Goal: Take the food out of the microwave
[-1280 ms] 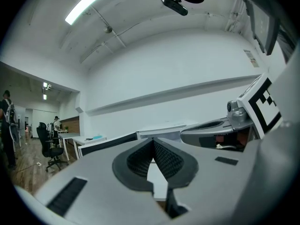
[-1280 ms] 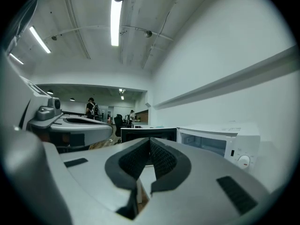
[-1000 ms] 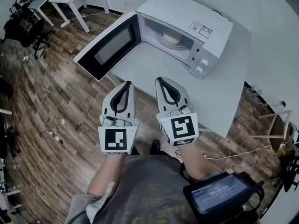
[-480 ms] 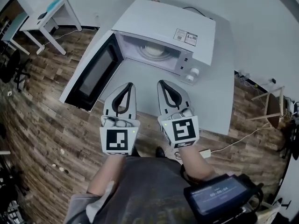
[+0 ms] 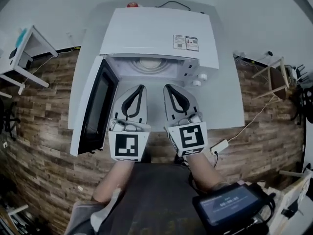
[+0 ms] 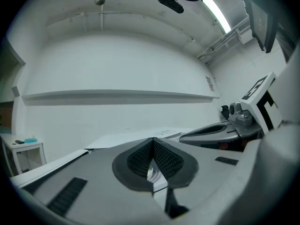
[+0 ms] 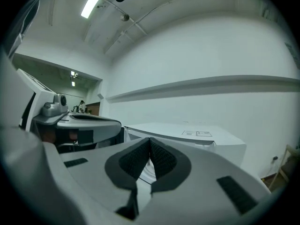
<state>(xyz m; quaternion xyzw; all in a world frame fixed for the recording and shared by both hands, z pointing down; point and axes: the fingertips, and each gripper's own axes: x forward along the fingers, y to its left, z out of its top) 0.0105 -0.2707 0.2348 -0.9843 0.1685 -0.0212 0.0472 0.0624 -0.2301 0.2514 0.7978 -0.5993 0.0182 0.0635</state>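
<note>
White counter (image 5: 230, 106) bears the open microwave (image 5: 156, 33); left tongs (image 5: 141, 86) and right tongs (image 5: 167, 86), pinched shut and empty, might shove its plate (image 5: 146, 65).

Lab-like room, white desks (image 5: 35, 39), wood-plank floor (image 5: 44, 146), ceiling strip light (image 7: 91, 4)

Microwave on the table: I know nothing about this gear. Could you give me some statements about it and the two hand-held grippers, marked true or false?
1. The microwave has its door open. True.
2. The left hand-held gripper holds a plate. False: its jaws are shut on nothing.
3. A round white dish lies inside the microwave. True.
4. The microwave stands on the floor. False: it stands on a white table.
5. The right hand-held gripper reaches inside the microwave. False: it is in front of the opening.
</note>
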